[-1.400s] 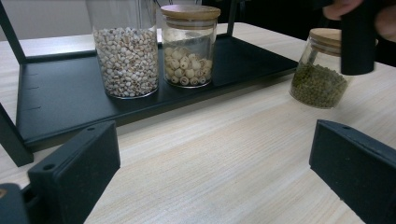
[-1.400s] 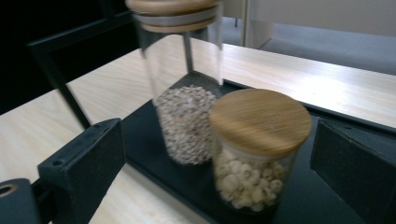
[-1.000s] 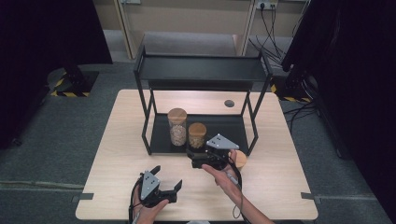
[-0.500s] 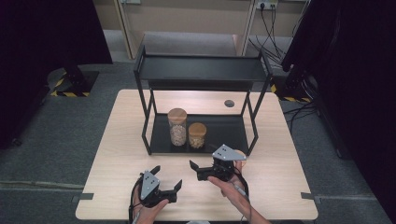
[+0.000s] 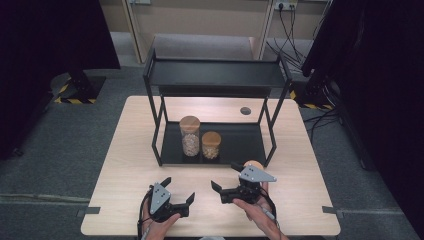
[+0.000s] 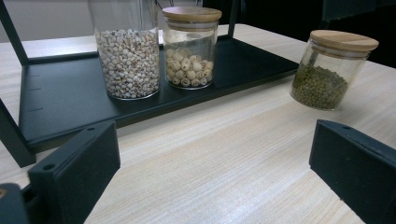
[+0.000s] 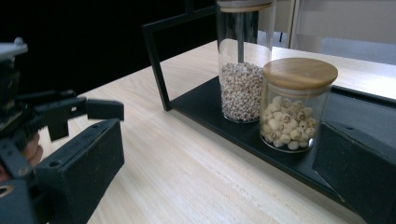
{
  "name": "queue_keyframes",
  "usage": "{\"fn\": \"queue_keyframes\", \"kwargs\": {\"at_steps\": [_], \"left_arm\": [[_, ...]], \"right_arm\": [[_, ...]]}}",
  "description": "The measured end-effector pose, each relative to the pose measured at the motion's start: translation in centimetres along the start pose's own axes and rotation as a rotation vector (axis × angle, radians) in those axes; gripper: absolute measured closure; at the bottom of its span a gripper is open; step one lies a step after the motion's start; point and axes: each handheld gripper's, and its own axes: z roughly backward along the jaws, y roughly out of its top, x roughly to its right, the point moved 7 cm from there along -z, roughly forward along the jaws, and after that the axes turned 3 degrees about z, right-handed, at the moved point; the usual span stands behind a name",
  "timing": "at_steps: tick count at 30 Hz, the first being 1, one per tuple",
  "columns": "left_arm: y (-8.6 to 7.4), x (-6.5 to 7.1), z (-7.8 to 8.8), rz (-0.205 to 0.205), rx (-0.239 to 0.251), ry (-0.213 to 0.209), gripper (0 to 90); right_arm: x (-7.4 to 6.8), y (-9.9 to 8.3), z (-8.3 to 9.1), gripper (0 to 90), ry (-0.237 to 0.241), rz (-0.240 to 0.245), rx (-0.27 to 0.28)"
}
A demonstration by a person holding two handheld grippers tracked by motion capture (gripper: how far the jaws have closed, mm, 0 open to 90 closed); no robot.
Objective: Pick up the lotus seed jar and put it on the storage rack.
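Both the left gripper [image 5: 178, 199] and right gripper [image 5: 224, 185] gape empty, and the green-bean jar [image 6: 330, 70], probably just behind the right one, could topple if knocked.

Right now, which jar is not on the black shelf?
The jar of green beans. It stands on the bare wooden table, while the tall jar and short jar sit on the black shelf.
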Motion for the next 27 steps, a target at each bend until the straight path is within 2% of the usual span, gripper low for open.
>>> {"fn": "queue_keyframes", "kwargs": {"at_steps": [15,18,27], "left_arm": [[0.1,-0.1,0.1,-0.004,0.005,0.003,1.1],[0.1,-0.1,0.1,-0.005,0.006,0.004,1.1],[0.1,-0.1,0.1,-0.005,0.004,0.003,1.1]], "right_arm": [[-0.1,-1.7,2.2,2.5,0.042,-0.018,0.040],[-0.3,-2.0,2.4,2.5,0.041,-0.009,0.038],[0.0,-2.8,3.1,2.5,0.041,-0.026,0.042]]}}
